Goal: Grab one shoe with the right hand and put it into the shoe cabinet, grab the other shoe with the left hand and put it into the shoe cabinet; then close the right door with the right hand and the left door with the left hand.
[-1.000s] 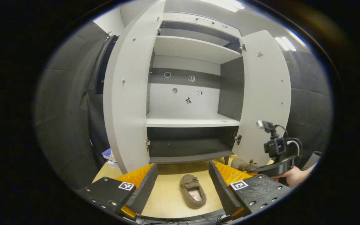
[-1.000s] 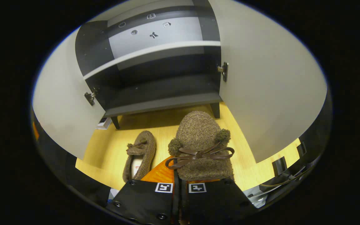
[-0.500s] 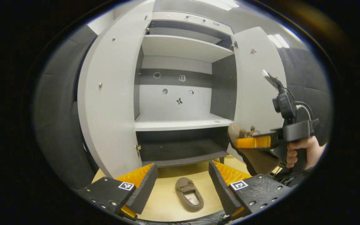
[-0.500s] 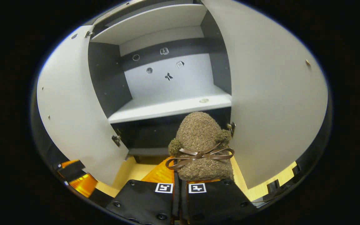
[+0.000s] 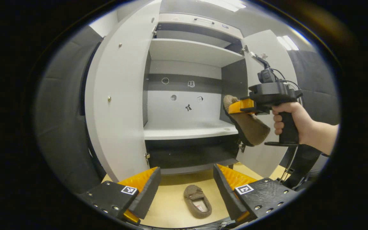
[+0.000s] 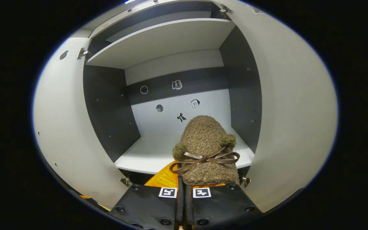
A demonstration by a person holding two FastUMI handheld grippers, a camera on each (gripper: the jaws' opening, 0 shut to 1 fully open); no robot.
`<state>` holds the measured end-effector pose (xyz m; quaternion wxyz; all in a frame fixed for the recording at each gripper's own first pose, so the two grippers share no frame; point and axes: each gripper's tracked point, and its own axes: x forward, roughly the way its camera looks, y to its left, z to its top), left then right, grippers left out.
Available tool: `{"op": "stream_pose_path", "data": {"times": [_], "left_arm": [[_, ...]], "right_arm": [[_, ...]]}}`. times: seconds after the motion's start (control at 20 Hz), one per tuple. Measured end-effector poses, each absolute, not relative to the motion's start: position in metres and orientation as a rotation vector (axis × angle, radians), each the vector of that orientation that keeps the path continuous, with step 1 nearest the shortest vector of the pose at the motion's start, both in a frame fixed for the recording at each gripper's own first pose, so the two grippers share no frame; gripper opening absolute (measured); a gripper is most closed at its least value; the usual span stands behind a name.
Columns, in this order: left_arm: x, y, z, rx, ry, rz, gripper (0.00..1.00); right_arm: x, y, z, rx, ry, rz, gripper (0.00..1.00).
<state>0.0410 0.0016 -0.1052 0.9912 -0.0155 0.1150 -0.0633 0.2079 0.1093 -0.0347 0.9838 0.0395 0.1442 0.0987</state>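
A brown fuzzy slipper with a ribbon bow sits clamped in my right gripper, toe pointing at the cabinet's middle shelf. In the left gripper view, that right gripper and the hand holding it hover in front of the shelf on the right, with the slipper hanging sole-down. The second slipper lies on the wooden floor between the fingers of my left gripper, which stands open and well above it.
The shoe cabinet has both doors swung wide: left door, right door. A dark bottom compartment lies under the middle shelf, and an upper shelf above it. Black padded booth walls flank the cabinet.
My right gripper has lifted the slipper from near the floor up to the level of the middle shelf and closer to the cabinet. The left gripper stayed roughly in place over the other slipper.
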Motion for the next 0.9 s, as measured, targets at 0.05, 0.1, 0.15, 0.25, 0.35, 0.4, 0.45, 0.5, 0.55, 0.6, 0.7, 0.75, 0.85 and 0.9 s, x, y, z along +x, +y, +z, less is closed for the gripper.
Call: {"op": "stream_pose_path", "data": {"times": [0.05, 0.1, 0.15, 0.25, 0.35, 0.4, 0.45, 0.5, 0.55, 0.6, 0.7, 0.75, 0.85, 0.9], "left_arm": [[0.044, 0.001, -0.102, -0.040, 0.231, -0.122, 1.00], [0.047, -0.001, -0.099, -0.045, 0.230, -0.116, 1.00], [0.051, -0.001, -0.094, -0.042, 0.226, -0.109, 1.00], [0.061, -0.003, -0.081, -0.027, 0.205, -0.092, 0.94], [0.071, -0.005, -0.068, -0.021, 0.181, -0.070, 1.00], [0.076, -0.007, -0.062, -0.026, 0.170, -0.061, 1.00], [0.081, -0.008, -0.058, -0.032, 0.163, -0.051, 1.00], [0.085, -0.007, -0.055, -0.034, 0.161, -0.033, 1.00], [0.089, -0.005, -0.052, -0.041, 0.167, -0.011, 1.00], [0.089, -0.005, -0.049, -0.060, 0.172, 0.010, 1.00], [0.089, -0.001, -0.036, -0.094, 0.152, 0.052, 1.00], [0.088, 0.002, -0.030, -0.090, 0.143, 0.077, 1.00], [0.085, 0.006, -0.023, -0.053, 0.139, 0.123, 0.99], [0.083, 0.008, -0.019, -0.041, 0.137, 0.140, 0.99]], "right_arm": [[0.220, 0.109, -0.032, 0.073, 0.283, 0.197, 0.02], [0.234, 0.109, -0.028, 0.072, 0.275, 0.197, 0.02], [0.247, 0.111, -0.025, 0.076, 0.272, 0.200, 0.02], [0.276, 0.113, -0.019, 0.093, 0.261, 0.202, 0.04], [0.304, 0.115, -0.012, 0.111, 0.242, 0.197, 0.04], [0.318, 0.116, -0.010, 0.116, 0.234, 0.193, 0.04], [0.332, 0.116, -0.009, 0.113, 0.226, 0.189, 0.04], [0.344, 0.115, -0.010, 0.108, 0.230, 0.190, 0.04], [0.354, 0.117, -0.014, 0.099, 0.239, 0.195, 0.04], [0.366, 0.118, -0.017, 0.088, 0.249, 0.196, 0.04], [0.386, 0.118, -0.027, 0.075, 0.269, 0.192, 0.04], [0.394, 0.120, -0.034, 0.076, 0.286, 0.192, 0.04], [0.407, 0.123, -0.048, 0.087, 0.329, 0.199, 0.04], [0.410, 0.124, -0.054, 0.093, 0.347, 0.199, 0.05]]}}
